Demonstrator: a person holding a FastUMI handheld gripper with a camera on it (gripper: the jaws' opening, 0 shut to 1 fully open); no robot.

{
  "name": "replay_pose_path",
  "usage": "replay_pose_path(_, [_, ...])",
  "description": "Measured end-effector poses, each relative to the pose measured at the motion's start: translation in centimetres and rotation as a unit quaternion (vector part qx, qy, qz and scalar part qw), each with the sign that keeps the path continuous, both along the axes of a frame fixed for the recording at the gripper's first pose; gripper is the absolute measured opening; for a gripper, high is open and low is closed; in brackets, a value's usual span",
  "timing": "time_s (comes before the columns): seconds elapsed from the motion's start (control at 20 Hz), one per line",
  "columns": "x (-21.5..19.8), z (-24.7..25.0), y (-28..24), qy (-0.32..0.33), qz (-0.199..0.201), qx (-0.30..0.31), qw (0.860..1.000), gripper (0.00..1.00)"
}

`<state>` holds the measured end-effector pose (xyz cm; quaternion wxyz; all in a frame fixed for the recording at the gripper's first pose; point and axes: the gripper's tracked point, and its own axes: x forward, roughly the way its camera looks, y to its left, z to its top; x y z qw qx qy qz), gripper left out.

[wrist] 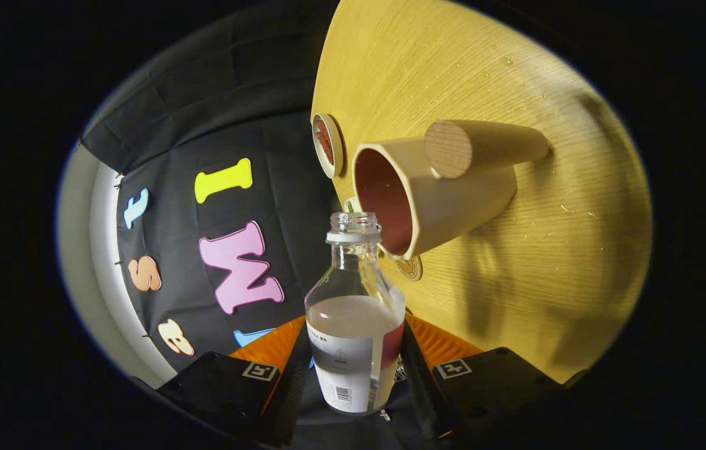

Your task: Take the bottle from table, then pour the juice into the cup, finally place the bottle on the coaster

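My gripper (pixel 353 365) is shut on a clear bottle (pixel 353 312), one finger pressing on each side of its labelled body. The cap is off and whitish juice fills about the lower half. My view is rolled sideways, so the wooden table (pixel 515 281) stands to the right. Just beyond the bottle's open mouth is a beige cup (pixel 446 200) with a reddish inside and a thick round wooden handle (pixel 484 147). The mouth is close beside the cup's rim and no stream shows. A round coaster (pixel 327 145) with a brown centre lies on the table past the cup.
A small round patterned disc (pixel 412 269) peeks out from under the cup, near the bottle's shoulder. Water droplets (pixel 506 61) dot the tabletop beyond the cup. The table's edge runs close by the coaster and the cup.
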<state>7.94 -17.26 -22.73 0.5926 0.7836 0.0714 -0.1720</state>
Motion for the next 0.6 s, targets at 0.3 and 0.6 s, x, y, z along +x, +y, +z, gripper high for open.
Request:
replay_pose_path(0.3, [-0.06,-0.05,-0.18,0.007,-0.009,0.023,1.0,0.76])
replay_pose_path(0.6, [0.14,0.48,-0.3,0.003,-0.015,0.039,0.999,0.76])
